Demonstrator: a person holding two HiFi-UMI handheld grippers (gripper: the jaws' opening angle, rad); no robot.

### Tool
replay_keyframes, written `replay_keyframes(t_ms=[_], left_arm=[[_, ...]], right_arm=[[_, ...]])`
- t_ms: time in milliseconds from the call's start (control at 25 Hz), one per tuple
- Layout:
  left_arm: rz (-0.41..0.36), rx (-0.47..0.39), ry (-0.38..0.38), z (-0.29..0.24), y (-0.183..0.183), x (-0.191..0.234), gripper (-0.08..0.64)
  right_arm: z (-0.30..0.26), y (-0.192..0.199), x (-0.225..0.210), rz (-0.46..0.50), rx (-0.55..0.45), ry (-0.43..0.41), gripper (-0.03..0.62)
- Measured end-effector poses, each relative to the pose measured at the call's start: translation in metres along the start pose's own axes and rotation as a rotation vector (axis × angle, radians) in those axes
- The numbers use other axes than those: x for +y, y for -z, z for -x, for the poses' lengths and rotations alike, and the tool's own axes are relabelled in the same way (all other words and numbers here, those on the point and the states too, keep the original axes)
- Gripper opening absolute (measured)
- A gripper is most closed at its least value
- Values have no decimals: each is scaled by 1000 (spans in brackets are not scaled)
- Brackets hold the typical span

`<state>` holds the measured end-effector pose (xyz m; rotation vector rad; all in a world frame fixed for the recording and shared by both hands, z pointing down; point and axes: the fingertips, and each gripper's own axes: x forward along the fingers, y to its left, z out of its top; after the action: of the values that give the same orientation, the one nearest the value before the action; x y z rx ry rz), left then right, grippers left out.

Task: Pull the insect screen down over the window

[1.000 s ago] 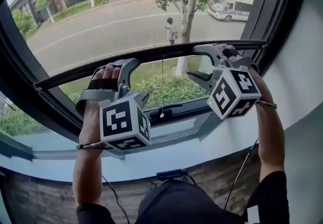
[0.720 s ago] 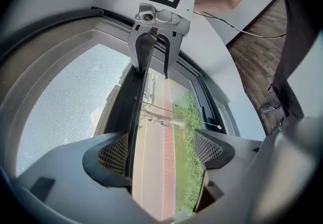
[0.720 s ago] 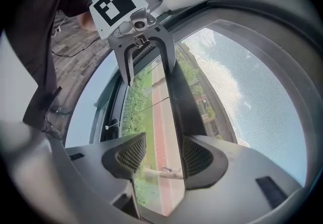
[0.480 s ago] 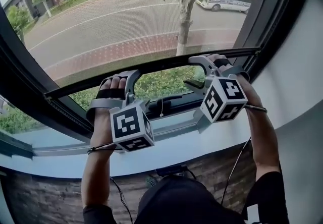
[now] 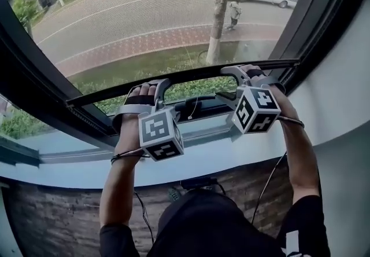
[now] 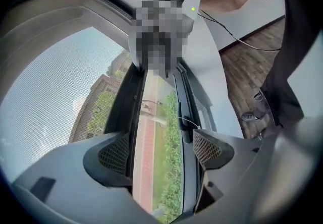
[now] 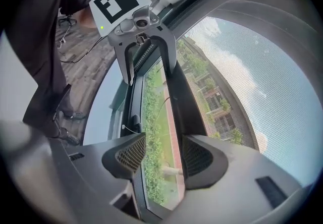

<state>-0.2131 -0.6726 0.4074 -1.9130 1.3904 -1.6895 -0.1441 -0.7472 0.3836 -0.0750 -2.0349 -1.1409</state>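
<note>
The insect screen (image 5: 144,13) is a fine mesh over the upper window, ending in a dark bottom bar (image 5: 196,79) that slopes across the pane. My left gripper (image 5: 159,91) and right gripper (image 5: 231,85) both sit at that bar, their jaws spread wide. In the left gripper view the bar (image 6: 132,112) runs along the inner side of the left pad of the left gripper (image 6: 161,150). In the right gripper view it (image 7: 177,102) runs into the right pad of the right gripper (image 7: 164,155). Neither pair of pads pinches it. A narrow strip of bare glass shows under the bar.
The lower window frame (image 5: 202,112) with a white pull cord (image 5: 192,108) lies just under the bar. Below comes the pale sill (image 5: 231,151), then a brick wall with cables (image 5: 266,192). The dark window jamb (image 5: 315,18) stands close to my right hand.
The screen bar has come down with both grippers, and the open strip above the lower frame has narrowed. Both grippers keep their jaws spread as before.
</note>
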Motion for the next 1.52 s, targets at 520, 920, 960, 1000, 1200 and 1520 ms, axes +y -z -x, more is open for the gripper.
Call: replay_keyframes(t_ms=[520, 920, 960, 1000, 1200, 1520], left_arm=[[17, 60, 9, -25, 17, -22, 420], [34, 56, 9, -25, 17, -20, 420], [34, 58, 9, -25, 17, -20, 420], [37, 59, 9, -24, 17, -20, 420], [45, 53, 11, -25, 15, -21, 420], [44, 51, 24, -24, 16, -25, 420]], right_arm=[[-28, 4, 19, -59, 18, 37, 224], [-120, -9, 122, -1049, -219, -53, 224], [-142, -2, 134, -1150, -209, -89, 224], [-160, 5, 140, -1250, -215, -107, 224], [-198, 18, 141, -1489, -284, -116, 116], [-125, -13, 261, -792, -116, -476, 161]])
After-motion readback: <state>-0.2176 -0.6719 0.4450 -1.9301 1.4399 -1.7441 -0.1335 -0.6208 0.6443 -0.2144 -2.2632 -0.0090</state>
